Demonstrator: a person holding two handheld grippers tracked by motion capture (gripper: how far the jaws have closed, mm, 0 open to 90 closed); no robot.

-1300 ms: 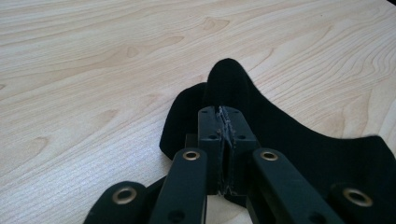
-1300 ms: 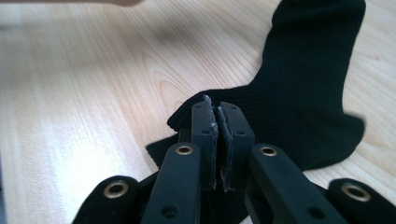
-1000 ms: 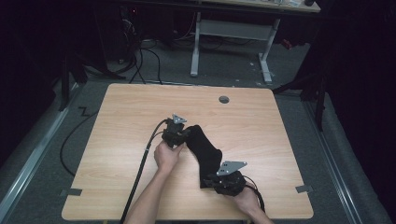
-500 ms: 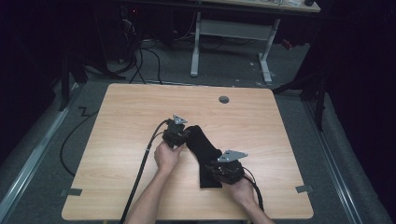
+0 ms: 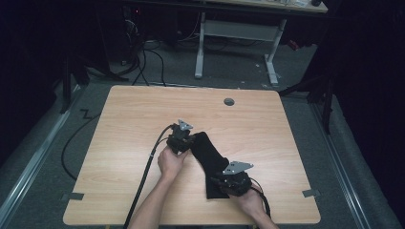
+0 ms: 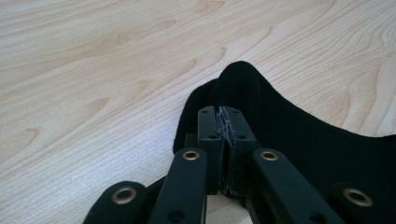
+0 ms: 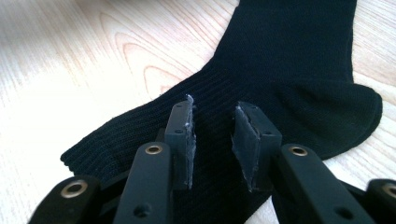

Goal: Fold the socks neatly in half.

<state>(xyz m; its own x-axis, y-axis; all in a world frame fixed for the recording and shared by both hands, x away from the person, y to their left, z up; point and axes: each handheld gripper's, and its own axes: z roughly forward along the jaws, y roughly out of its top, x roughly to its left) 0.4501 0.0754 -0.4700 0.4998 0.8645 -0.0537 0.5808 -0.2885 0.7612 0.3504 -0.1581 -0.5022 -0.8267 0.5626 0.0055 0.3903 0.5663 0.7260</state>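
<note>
Two grippers work one black sock [image 5: 208,157]: your left gripper [image 6: 225,122], at ten o'clock, clamps the toe as anchor, while your right gripper [image 7: 212,126] hovers apart over the ribbed cuff.

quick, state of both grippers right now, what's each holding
Left gripper: shut, pinching the toe end of the black sock.
Right gripper: open, jaws apart over the sock's ribbed cuff, gripping nothing.
</note>
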